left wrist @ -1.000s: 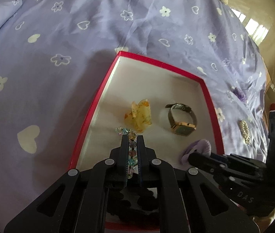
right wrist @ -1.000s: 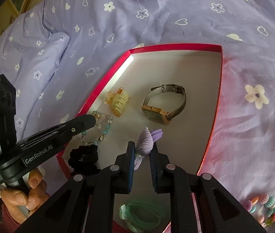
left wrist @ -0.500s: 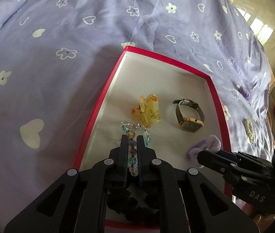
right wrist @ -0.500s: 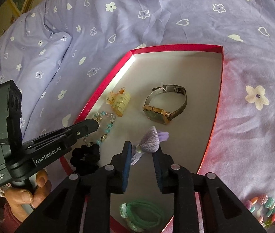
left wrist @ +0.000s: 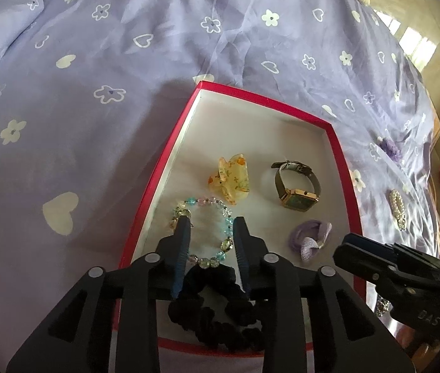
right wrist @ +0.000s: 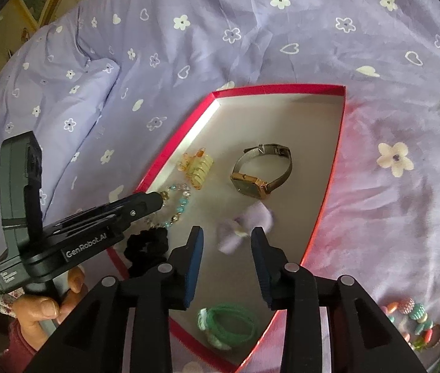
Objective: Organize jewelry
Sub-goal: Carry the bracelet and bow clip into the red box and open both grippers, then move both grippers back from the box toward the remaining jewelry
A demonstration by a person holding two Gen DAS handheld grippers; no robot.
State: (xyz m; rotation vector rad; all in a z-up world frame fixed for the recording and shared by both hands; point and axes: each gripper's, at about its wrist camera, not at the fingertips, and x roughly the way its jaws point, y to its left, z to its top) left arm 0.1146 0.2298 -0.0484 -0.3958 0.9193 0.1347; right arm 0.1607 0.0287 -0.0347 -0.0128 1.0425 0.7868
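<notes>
A red-rimmed box (left wrist: 164, 161) (right wrist: 328, 186) lies on the bed. My left gripper (left wrist: 210, 222) is open above a beaded bracelet (left wrist: 220, 208) that lies flat in the box; the bracelet also shows in the right wrist view (right wrist: 178, 205). My right gripper (right wrist: 227, 233) is open over a purple hair tie (right wrist: 248, 225), blurred there, lying in the box (left wrist: 310, 237). Also in the box: a yellow hair claw (left wrist: 231, 180), a gold watch (left wrist: 296, 186), a black scrunchie (left wrist: 217, 304) and a green hair tie (right wrist: 229, 323).
A purple flowered bedsheet (left wrist: 126, 93) surrounds the box. A pearl clip (left wrist: 397, 208) and a purple flower piece (left wrist: 389, 147) lie on the sheet to the right. Colourful beads (right wrist: 415, 317) lie at the lower right. A pillow (right wrist: 49, 108) is at the left.
Both grippers have opened. The bracelet dropped out of the left one and now lies spread in the box. The purple hair tie fell from the right one into the box.
</notes>
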